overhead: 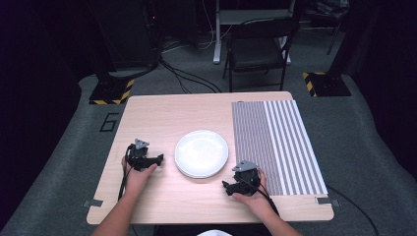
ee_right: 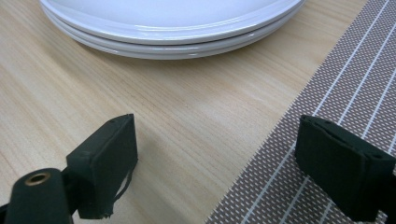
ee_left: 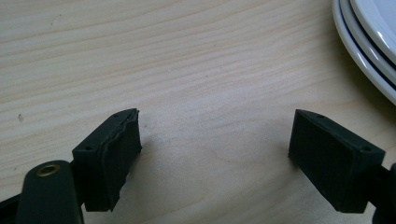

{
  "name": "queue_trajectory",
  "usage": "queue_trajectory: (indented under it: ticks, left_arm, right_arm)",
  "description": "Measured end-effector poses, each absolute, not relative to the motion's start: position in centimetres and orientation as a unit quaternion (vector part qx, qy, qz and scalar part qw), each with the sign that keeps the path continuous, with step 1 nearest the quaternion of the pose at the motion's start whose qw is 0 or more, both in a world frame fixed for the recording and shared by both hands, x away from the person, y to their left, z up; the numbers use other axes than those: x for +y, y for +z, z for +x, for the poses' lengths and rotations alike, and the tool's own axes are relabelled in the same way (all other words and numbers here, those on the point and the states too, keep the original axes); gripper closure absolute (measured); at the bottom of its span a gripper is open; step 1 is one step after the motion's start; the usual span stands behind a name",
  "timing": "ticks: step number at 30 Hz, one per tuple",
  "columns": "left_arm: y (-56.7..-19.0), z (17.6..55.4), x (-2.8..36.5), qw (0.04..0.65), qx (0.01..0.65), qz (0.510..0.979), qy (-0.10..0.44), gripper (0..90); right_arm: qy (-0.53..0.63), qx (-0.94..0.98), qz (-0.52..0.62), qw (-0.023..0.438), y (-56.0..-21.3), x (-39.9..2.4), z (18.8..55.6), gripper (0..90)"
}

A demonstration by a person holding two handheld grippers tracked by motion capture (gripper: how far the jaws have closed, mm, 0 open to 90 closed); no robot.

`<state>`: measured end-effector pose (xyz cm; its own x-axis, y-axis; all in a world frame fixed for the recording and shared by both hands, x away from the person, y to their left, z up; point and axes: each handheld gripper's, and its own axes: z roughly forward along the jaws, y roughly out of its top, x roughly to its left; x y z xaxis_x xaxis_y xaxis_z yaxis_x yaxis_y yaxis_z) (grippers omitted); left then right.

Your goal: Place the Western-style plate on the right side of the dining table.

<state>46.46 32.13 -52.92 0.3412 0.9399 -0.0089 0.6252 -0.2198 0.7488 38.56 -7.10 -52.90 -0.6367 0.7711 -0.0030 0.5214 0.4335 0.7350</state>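
Observation:
A stack of white plates [overhead: 201, 153] rests in the middle of the wooden table [overhead: 162, 113]. My left gripper [overhead: 158, 159] lies on the table just left of the stack, held by a hand, jaws open and empty; the plates' rim [ee_left: 369, 42] shows at the upper right of the left gripper view, beyond my gripper [ee_left: 215, 149]. My right gripper [overhead: 227, 187] sits near the front edge, right of and nearer than the plates [ee_right: 173, 23], open with nothing between its jaws [ee_right: 217, 163]. A brown striped placemat [overhead: 273, 142] covers the table's right side; one right jaw hovers over its edge [ee_right: 336, 84].
A black chair [overhead: 258, 46] stands behind the table's far edge. Cables [overhead: 189, 78] run across the grey floor. Yellow-black marked stand bases [overhead: 112, 92] sit at both far corners. Bare wood lies along the table's left and far side.

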Motion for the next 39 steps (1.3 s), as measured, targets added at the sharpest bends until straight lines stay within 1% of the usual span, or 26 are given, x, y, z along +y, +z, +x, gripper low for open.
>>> queue_trajectory:
  ticks: [11, 19, 25, 27, 28, 30, 33, 34, 35, 39]
  left_arm:
    - [-52.9, 46.4, 32.1, 0.338, 0.524, 0.746, 0.232, 16.6]
    - [-52.9, 46.4, 32.1, 0.34, 0.526, 0.743, 0.236, 17.7]
    - [-52.9, 46.3, 32.2, 0.347, 0.527, 0.739, 0.236, 29.7]
    - [-52.8, 46.2, 32.3, 0.346, 0.529, 0.738, 0.235, 34.7]
    - [-52.6, 46.1, 32.3, 0.343, 0.534, 0.736, 0.235, 38.2]
    - [-52.4, 46.1, 32.2, 0.345, 0.541, 0.732, 0.228, 41.8]
    - [-52.1, 46.0, 32.0, 0.351, 0.54, 0.73, 0.23, 43.9]
    - [-51.6, 45.7, 31.7, 0.367, 0.536, 0.724, 0.231, 44.7]
    - [-51.4, 45.7, 31.6, 0.372, 0.535, 0.723, 0.23, 45.0]
    - [-50.5, 45.6, 31.3, 0.376, 0.541, 0.72, 0.216, 48.0]
  right_arm:
    - [0.361, 0.827, 0.395, 0.174, -52.9, -7.0, 38.6, 12.7]
    - [0.364, 0.818, 0.406, 0.185, -52.8, -7.1, 38.5, 20.2]
    - [0.367, 0.813, 0.41, 0.192, -52.8, -7.3, 38.5, 26.7]
    - [0.367, 0.811, 0.413, 0.192, -52.7, -7.4, 38.5, 32.1]
    - [0.367, 0.81, 0.416, 0.191, -52.6, -7.4, 38.4, 32.6]
    - [0.369, 0.806, 0.424, 0.184, -52.5, -7.5, 38.3, 32.9]
    - [0.37, 0.807, 0.424, 0.182, -52.3, -7.6, 38.2, 33.1]
    - [0.369, 0.805, 0.426, 0.187, -52.1, -7.7, 38.2, 35.7]
    - [0.369, 0.804, 0.426, 0.189, -52.1, -7.8, 38.2, 36.5]
    - [0.365, 0.803, 0.43, 0.194, -51.9, -7.9, 38.3, 37.3]
